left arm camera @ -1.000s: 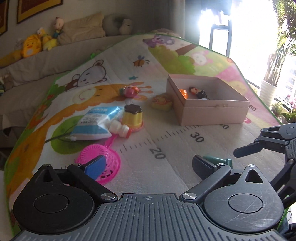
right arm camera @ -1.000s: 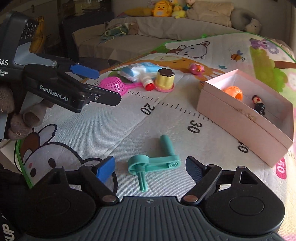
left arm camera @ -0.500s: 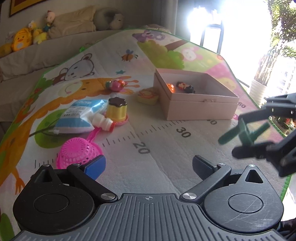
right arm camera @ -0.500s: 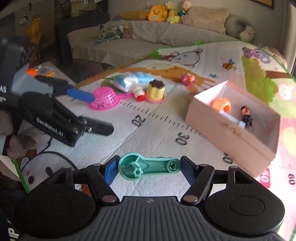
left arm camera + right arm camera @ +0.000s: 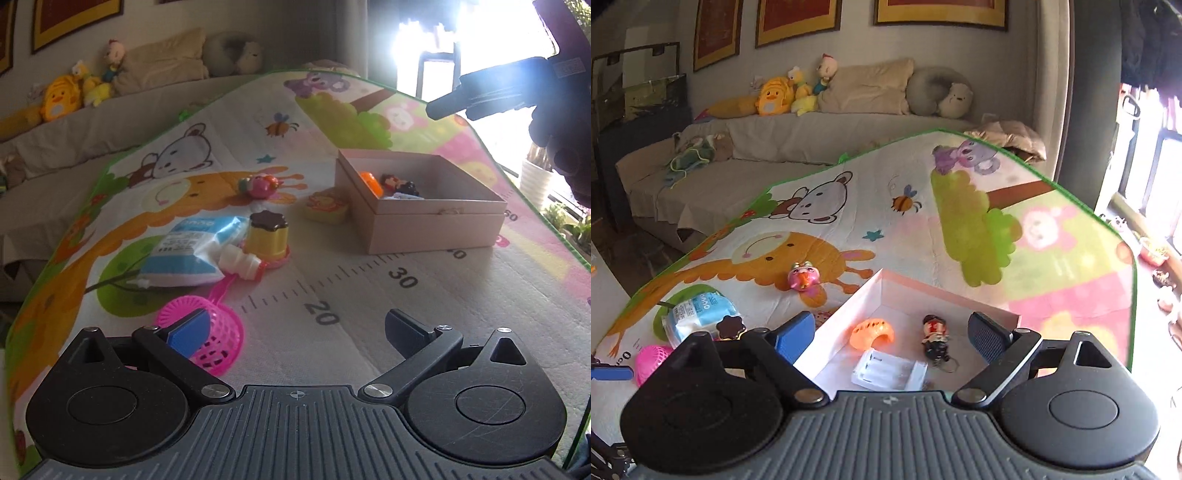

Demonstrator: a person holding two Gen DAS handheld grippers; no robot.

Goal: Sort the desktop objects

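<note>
Background's a grey sofa along the wall with a beige pillow, a grey neck pillow beside it, and a yellow duck plush plus a couple of smaller dolls next to that. Red pictures in gold frames hang above. A white plant pot sits by the bright window.

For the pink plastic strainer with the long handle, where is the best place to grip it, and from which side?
Probably grip the pink plastic strainer by its thin straight handle, coming from above with the fingers across it. The round mesh bowl is wide, and the handle's far end runs under the white bottle cap, so take it near the bowl.
</note>
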